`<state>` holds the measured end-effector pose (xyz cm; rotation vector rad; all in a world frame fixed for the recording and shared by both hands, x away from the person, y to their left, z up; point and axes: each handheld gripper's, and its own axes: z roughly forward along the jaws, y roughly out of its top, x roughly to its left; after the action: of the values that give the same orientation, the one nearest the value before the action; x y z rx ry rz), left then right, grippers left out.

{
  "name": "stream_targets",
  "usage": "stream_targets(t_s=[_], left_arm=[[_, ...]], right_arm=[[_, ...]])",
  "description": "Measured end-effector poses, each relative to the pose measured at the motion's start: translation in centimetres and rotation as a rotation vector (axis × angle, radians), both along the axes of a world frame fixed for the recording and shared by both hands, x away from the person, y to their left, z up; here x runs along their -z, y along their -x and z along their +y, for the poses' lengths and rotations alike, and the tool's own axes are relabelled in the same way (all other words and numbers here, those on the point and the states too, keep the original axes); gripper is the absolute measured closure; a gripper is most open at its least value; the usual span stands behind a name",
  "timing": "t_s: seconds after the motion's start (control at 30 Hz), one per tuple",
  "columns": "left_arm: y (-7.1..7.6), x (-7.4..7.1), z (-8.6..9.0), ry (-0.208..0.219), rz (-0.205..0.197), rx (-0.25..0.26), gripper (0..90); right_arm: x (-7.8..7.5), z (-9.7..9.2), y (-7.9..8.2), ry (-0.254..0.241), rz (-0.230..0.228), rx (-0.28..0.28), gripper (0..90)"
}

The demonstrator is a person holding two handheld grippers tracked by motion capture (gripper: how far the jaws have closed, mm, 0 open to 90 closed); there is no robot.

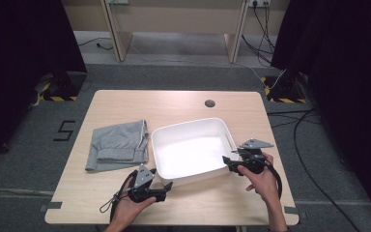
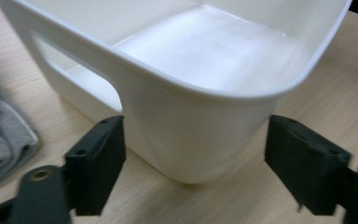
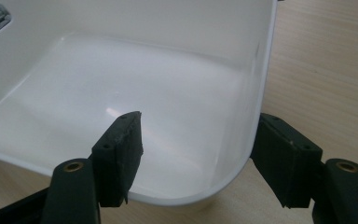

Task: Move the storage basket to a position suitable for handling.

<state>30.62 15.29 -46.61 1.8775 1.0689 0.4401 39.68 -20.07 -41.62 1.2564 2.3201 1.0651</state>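
A white plastic tub [image 1: 188, 124] stands in the middle of the wooden table, with nothing inside it. A folded grey garment [image 1: 117, 145] lies flat just left of it. My left gripper [image 1: 169, 185] is at the tub's near left corner, close above the tabletop. In the left gripper view its jaws stand open on either side of that rounded corner [image 2: 191, 130], and the garment [image 2: 0, 135] lies at the left. My right gripper [image 1: 226, 162] is at the tub's near right corner. Its jaws straddle the thin wall [image 3: 256, 93], one inside and one outside, with neither pad pressing.
A round cable hole [image 1: 210, 103] sits near the table's far edge. The tub has a handle slot [image 2: 74, 74] in its side. Bare wood runs behind the tub and along the front edge [image 1: 212, 203]. Cables lie on the floor at the right.
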Motion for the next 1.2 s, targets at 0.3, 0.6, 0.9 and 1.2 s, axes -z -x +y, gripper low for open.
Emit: stream_targets(t_s=[0.3, 0.6, 0.9, 1.2], left_arm=[[-1.8, -0.4, 0.4, -0.032, -0.004, -0.038, 26.6], [-4.4, -0.5, 0.8, 0.01, 0.044, -0.061, 29.4], [-4.9, -0.4, 0.4, -0.017, 0.027, -0.092, 29.8], [-4.8, -0.4, 0.1, -0.023, 0.021, -0.1, 30.4]], right_arm=[[-0.2, 0.4, 0.2, 0.015, -0.006, -0.026, 36.1], [1.0, 0.9, -1.2, 0.094, -0.063, 0.0, 45.0], [1.5, 1.0, -3.0, 0.118, -0.11, -0.004, 50.7], [1.7, 1.3, -5.0, 0.174, -0.156, -0.046, 53.9]])
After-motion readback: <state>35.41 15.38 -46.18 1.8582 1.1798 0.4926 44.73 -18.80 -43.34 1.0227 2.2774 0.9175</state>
